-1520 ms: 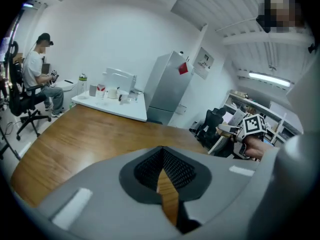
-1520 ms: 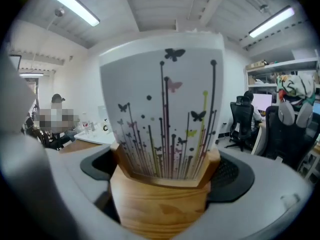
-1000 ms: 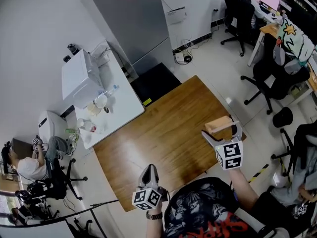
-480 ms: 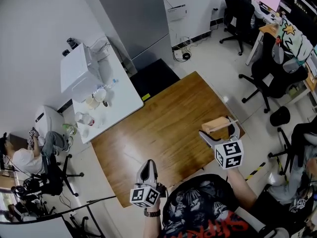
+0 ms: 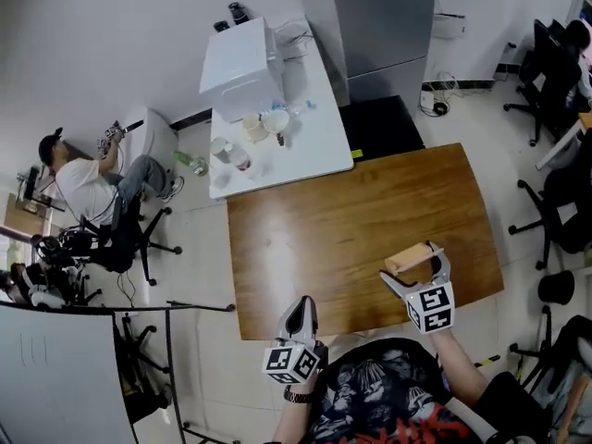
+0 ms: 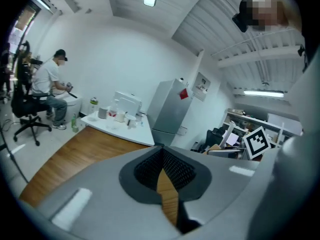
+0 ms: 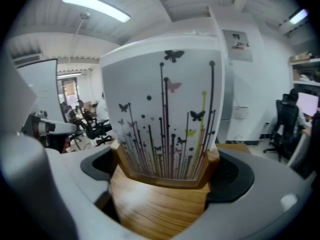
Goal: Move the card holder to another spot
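The card holder is a wooden block with a white card standing in it, printed with stems and butterflies. My right gripper is shut on the wooden base, over the near right part of the brown wooden table. My left gripper hangs at the table's near edge, jaws closed with nothing between them. In the left gripper view the marker cube of the right gripper shows at the right.
A white table with a white box, cups and bottles stands beyond the wooden table. A grey cabinet rises behind it. A seated person is at the far left. Office chairs stand at the right.
The head view has swung round, so the tables now sit more squarely. The right gripper still grips the card holder at the near right; the left gripper stays at the near edge.
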### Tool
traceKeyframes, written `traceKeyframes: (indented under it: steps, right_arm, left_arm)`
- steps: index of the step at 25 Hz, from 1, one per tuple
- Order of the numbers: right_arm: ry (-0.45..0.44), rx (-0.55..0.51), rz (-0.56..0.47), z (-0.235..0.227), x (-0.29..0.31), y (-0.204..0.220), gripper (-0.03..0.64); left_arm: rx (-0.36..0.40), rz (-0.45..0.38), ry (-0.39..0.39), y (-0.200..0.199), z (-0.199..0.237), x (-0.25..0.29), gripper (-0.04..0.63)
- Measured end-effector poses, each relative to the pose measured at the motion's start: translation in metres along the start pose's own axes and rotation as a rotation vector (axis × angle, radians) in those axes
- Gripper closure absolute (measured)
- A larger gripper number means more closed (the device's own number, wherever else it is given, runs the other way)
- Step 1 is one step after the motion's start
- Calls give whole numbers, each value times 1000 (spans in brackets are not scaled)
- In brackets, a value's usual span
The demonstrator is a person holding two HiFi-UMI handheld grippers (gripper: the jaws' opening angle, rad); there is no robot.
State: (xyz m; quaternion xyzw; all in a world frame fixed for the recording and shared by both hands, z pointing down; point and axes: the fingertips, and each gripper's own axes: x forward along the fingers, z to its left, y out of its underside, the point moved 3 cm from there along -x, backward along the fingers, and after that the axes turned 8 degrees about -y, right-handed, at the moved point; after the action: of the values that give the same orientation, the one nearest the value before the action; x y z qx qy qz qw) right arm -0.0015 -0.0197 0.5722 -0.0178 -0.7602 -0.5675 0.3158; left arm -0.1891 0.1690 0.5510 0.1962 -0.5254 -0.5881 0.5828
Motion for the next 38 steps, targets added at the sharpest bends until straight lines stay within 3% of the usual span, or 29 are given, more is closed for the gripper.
traceKeyframes:
  steps: [4,8,12,16,19,23,26,28,31,35,38]
  right_arm:
    - [-228,-86,52,81,115,35,74]
    - [-319,-95,132,131,252,72,74]
    - [-319,-163,198,157,342,87,74]
    - [-296,-209,236,180,398,94,74]
    - [-323,-179,271,185,421,92,71]
    - [-357,-112,335,180,416,93,47]
    - [-305,61,269,148,348,101,37]
    - [-281,89,190,121,276,100,54]
    - [-227,15,72,73,164,72,269]
    - [-115,-1,-137,22,37,16,598]
    - [-42,26,-259,5,-22,-9,607]
  left_arm:
    - [-66,13,-182,12,67,-55,595]
    - [-105,-6,-379,16,133,-118,595]
    - [-187,-44,-517,22,176,-179,595]
    - [-220,-66,-595,30,205,-206,595]
    - [-215,-68,-555,31,214,-191,595]
    - [-189,-40,-429,23,217,-138,595]
    - [-163,-4,-305,17,200,-90,595]
    - [-135,13,-212,8,181,-57,595]
    - [-76,20,-75,-11,148,-8,595]
    - [-23,65,57,-22,100,40,595]
    - [25,56,147,-32,53,55,595]
